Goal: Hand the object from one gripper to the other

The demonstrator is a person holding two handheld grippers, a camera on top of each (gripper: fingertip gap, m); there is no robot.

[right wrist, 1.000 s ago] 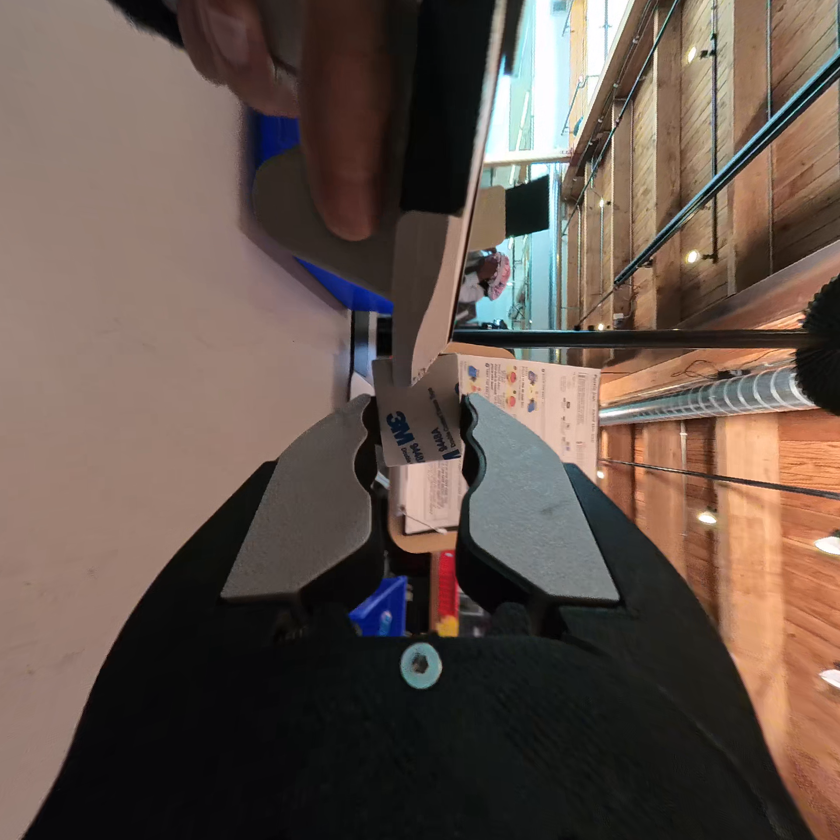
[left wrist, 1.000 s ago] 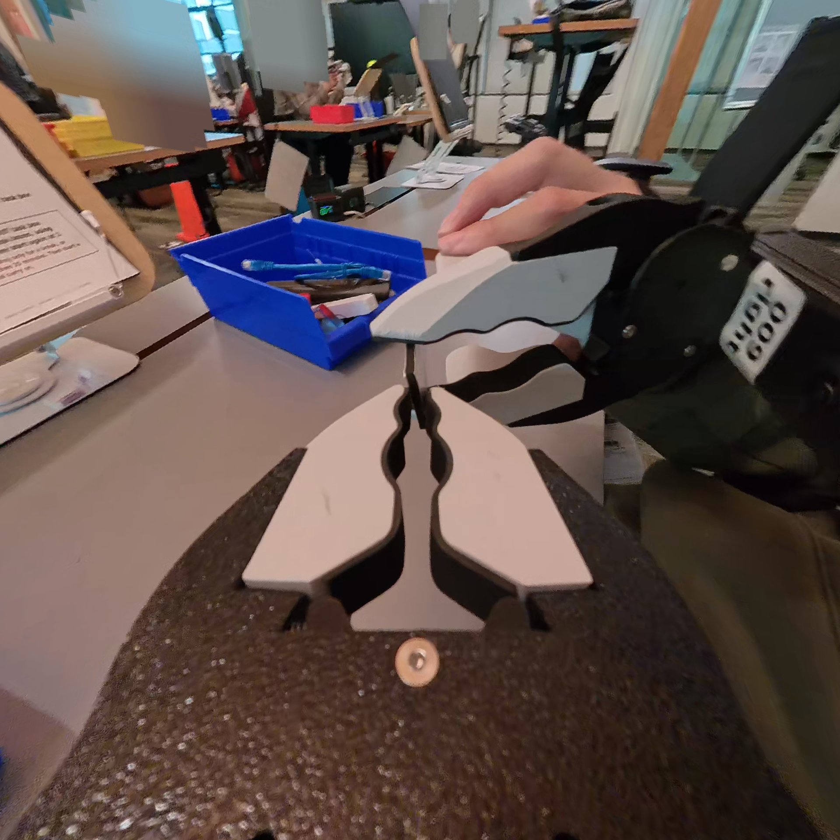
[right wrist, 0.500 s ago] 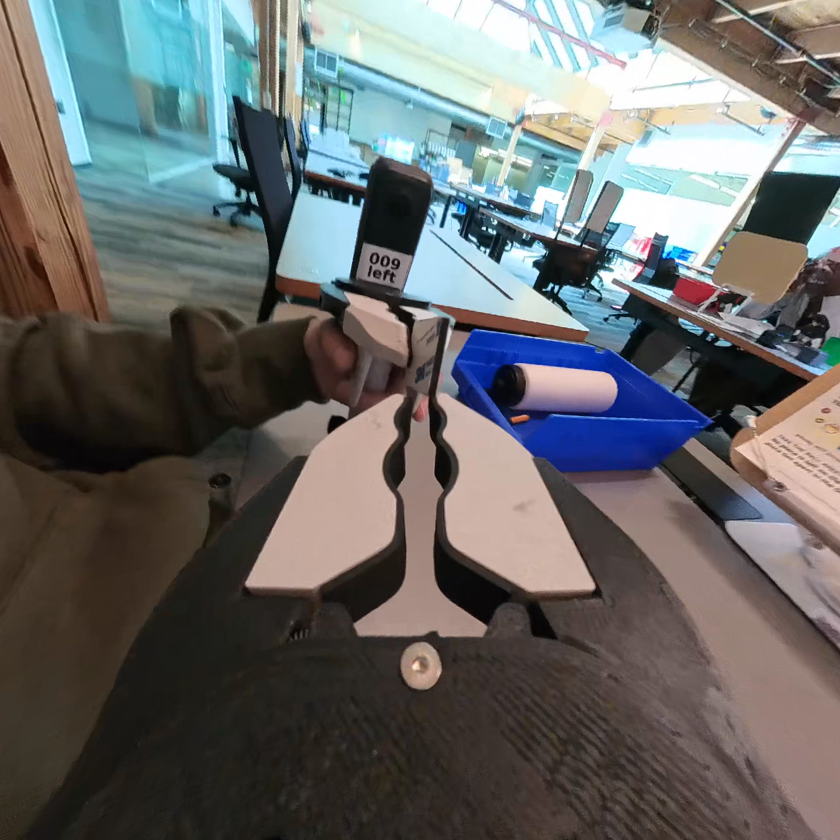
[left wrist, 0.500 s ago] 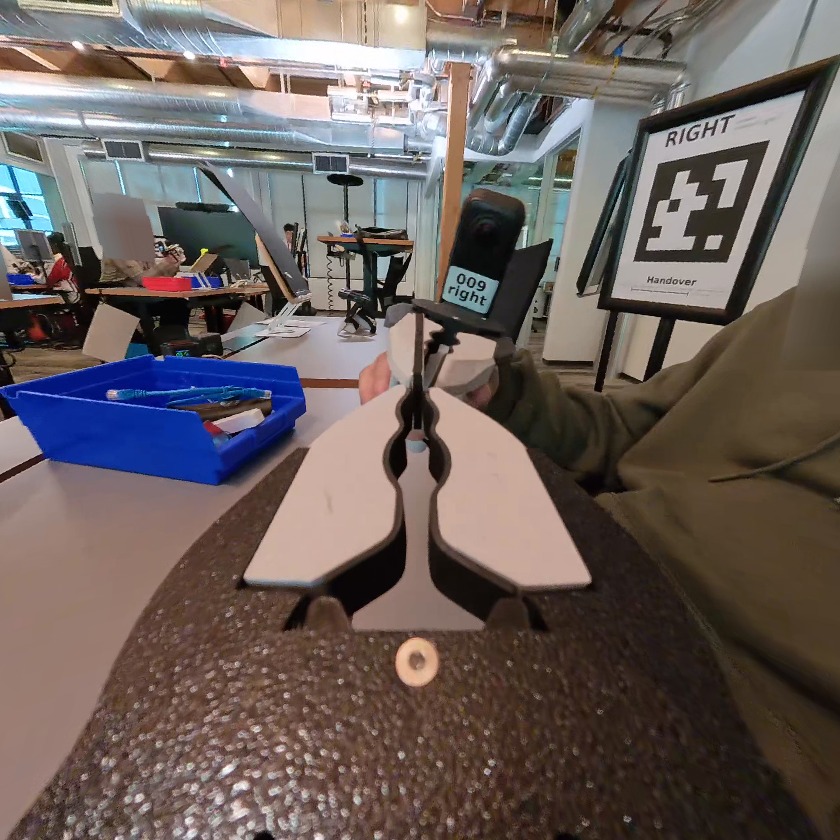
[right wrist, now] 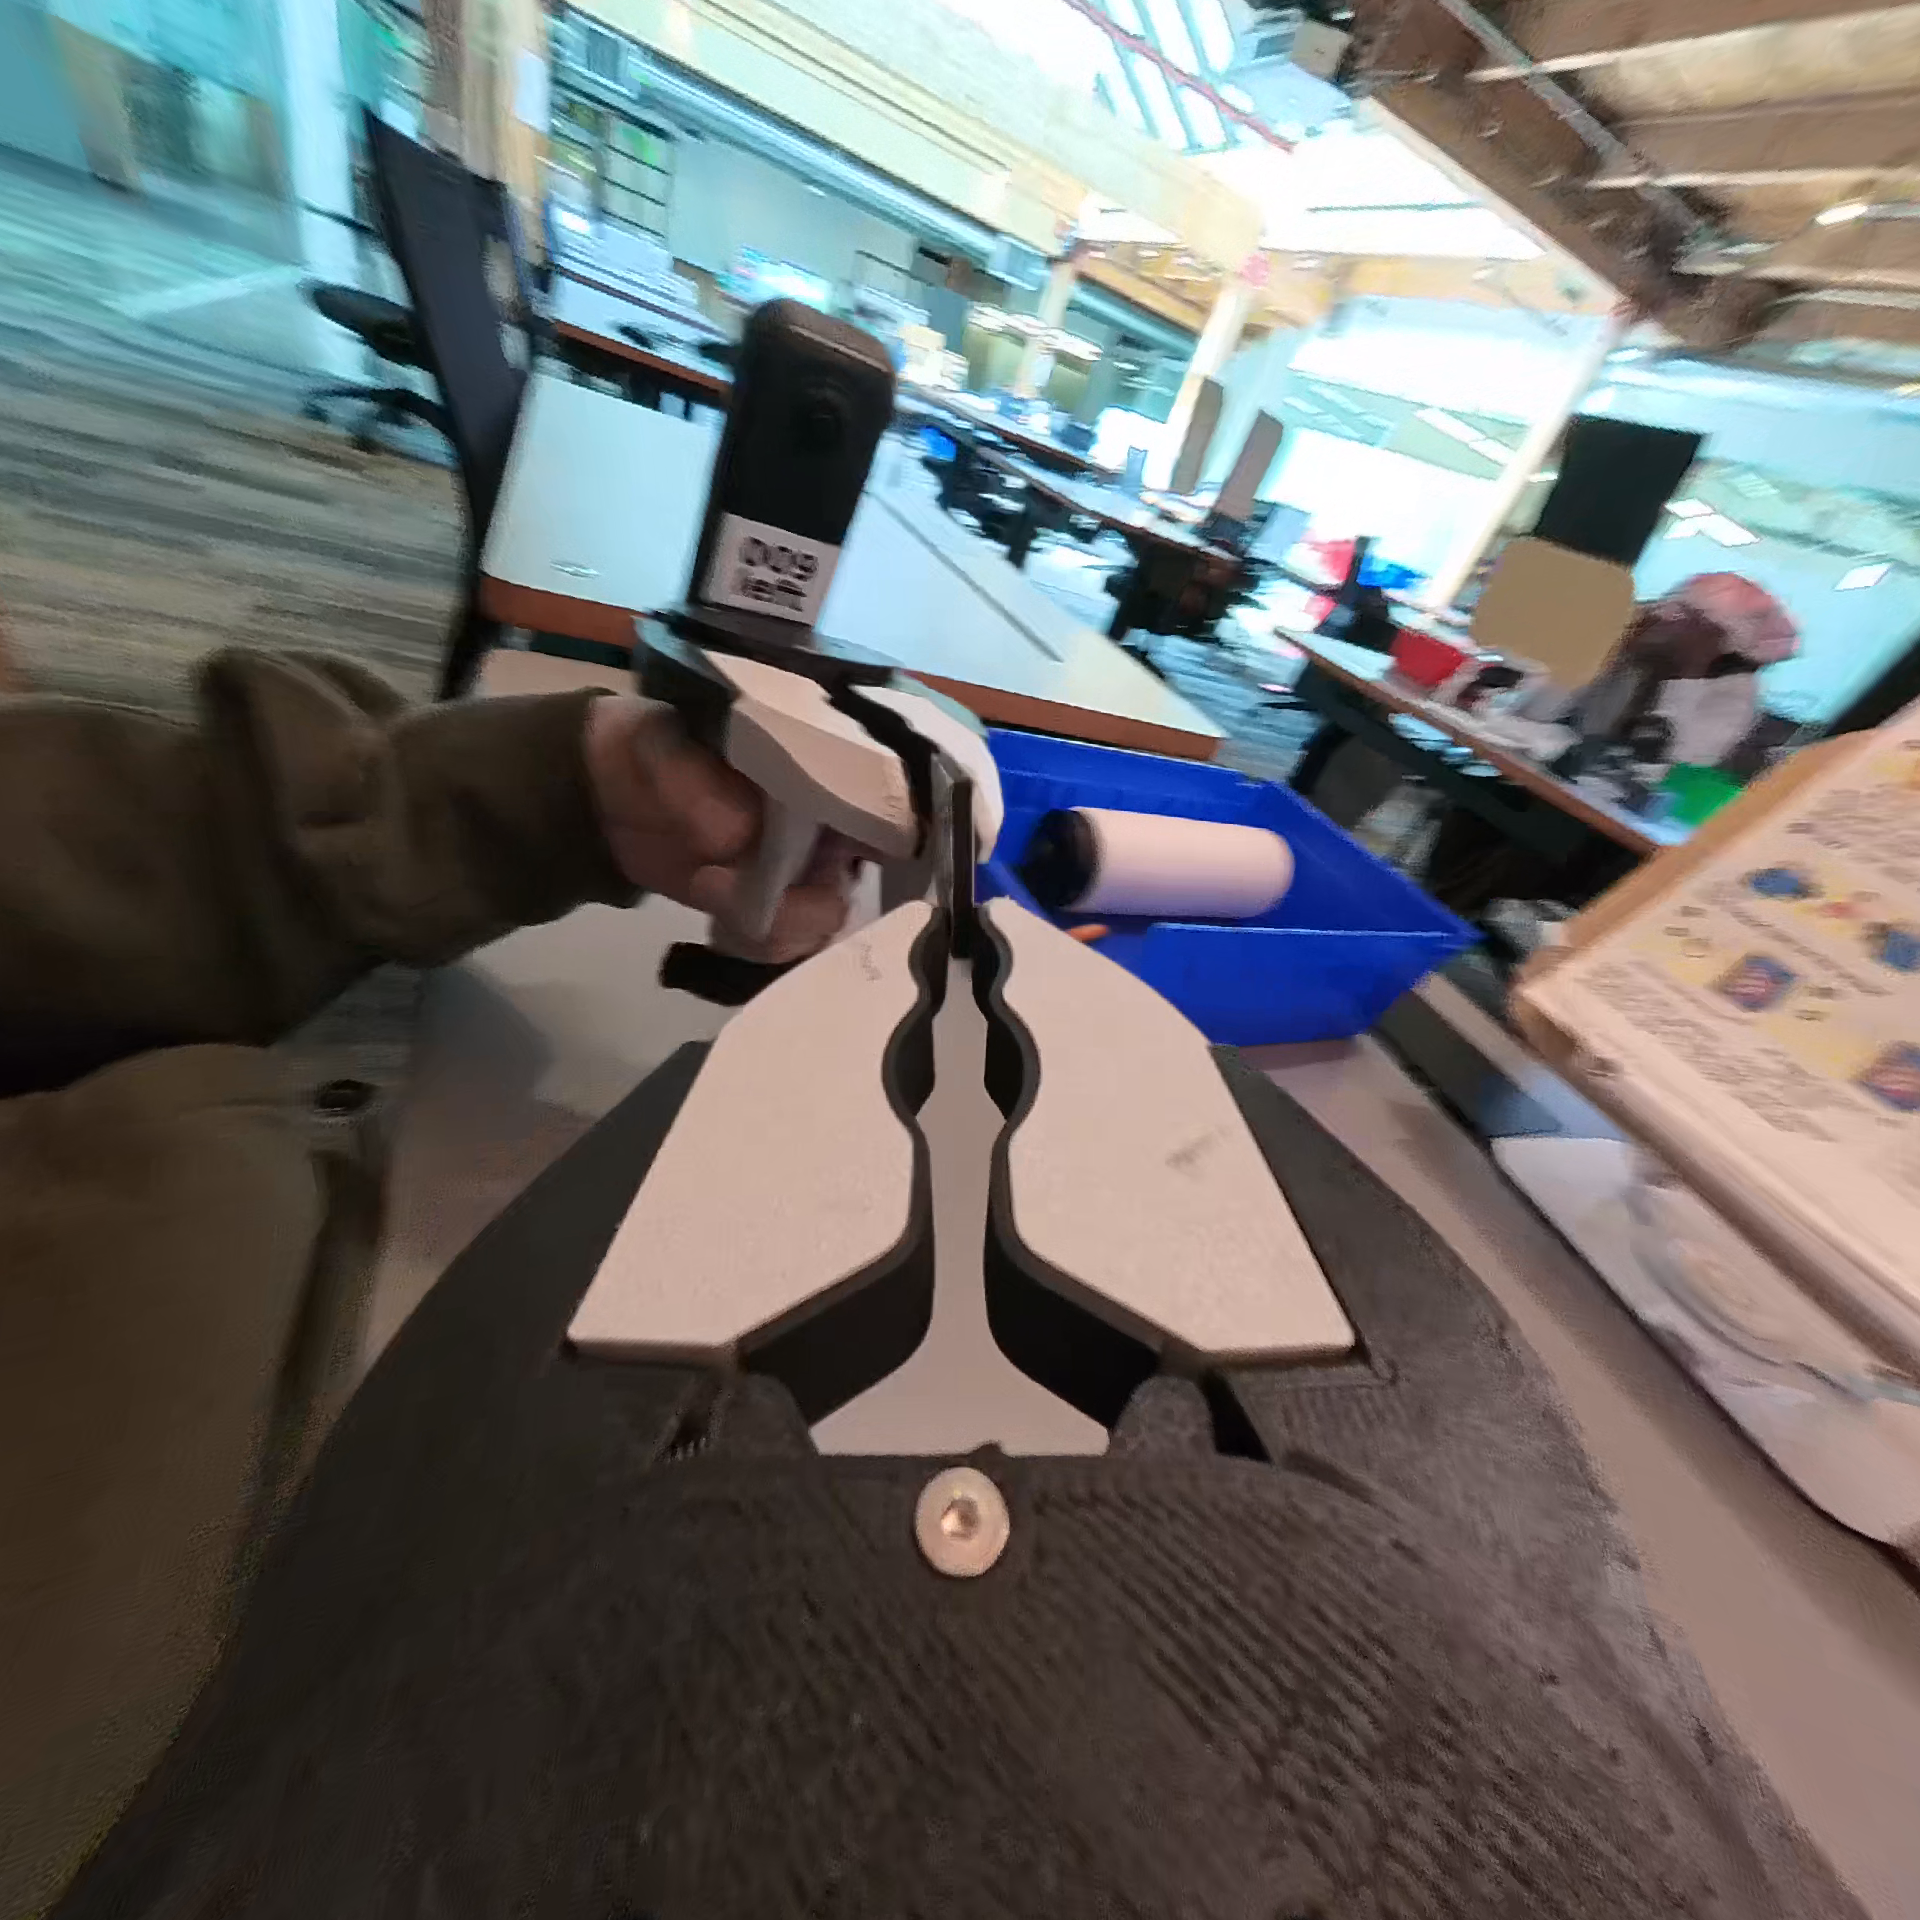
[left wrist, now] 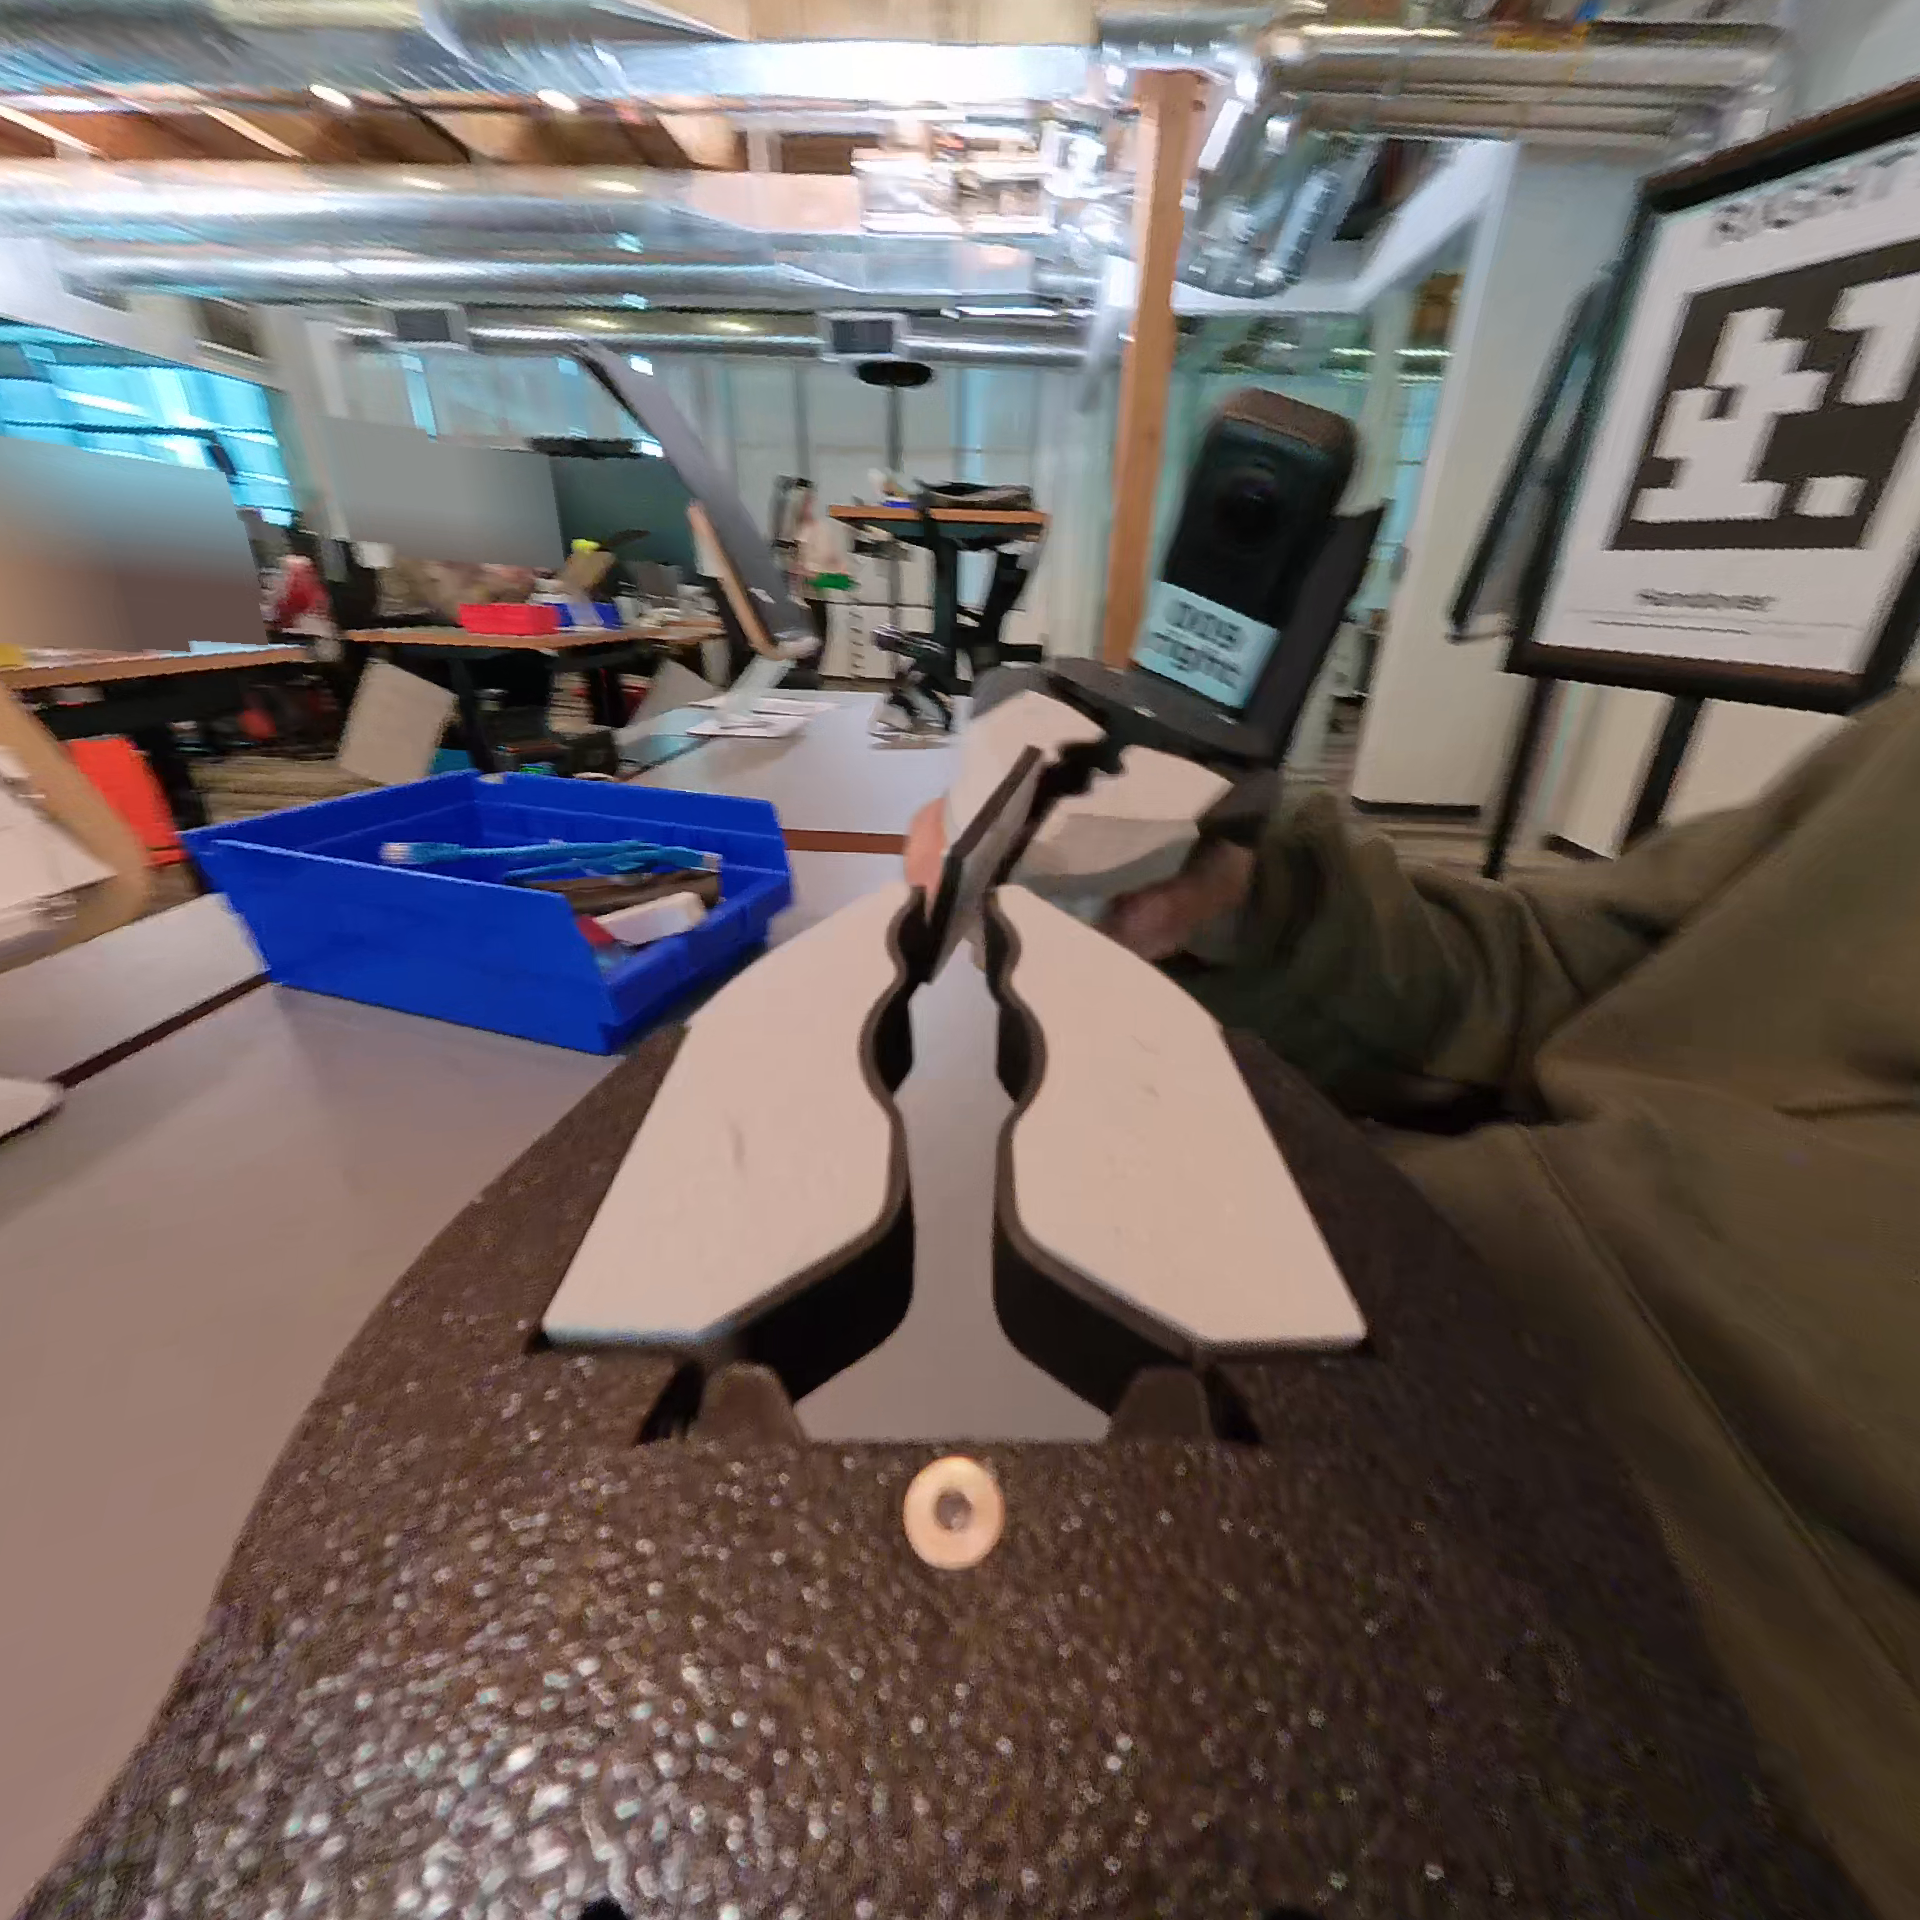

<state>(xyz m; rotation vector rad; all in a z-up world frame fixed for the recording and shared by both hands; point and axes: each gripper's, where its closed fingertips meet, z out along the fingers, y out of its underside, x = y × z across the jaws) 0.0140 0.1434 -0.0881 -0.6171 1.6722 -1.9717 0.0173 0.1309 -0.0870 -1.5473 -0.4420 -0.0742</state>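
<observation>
Left wrist view: left gripper point(left wrist: 951, 920) aims at 12 o'clock over the grey table point(left wrist: 208, 1195). Its jaws are spread a little at the tips, the gap wider than the flat piece point(left wrist: 961, 873). The piece is thin, dark, seen edge-on, leaning toward 1 o'clock. It stands between the tips, close to the left-hand tip; contact cannot be confirmed. The piece's upper end runs into the right gripper point(left wrist: 1039, 790), which faces in from 1 o'clock, held by a hand point(left wrist: 1164, 914) in an olive sleeve point(left wrist: 1403, 956).

Blue bin point(left wrist: 436, 935) of cables and small items on the table at 10 o'clock. Framed marker sign point(left wrist: 1766, 416) on a stand at 2 o'clock.

Right wrist view: the right gripper's jaws are pressed nearly together, pinching the flat piece at the tips, at 12 o'clock. The piece stands close to upright. The left gripper is just behind it, at 11 o'clock. Second blue bin point(right wrist: 1299, 966) at 2 o'clock holds a white roll point(right wrist: 1174, 862). Printed sheet point(right wrist: 1766, 987) at 3 o'clock.

Both views are motion-blurred.
</observation>
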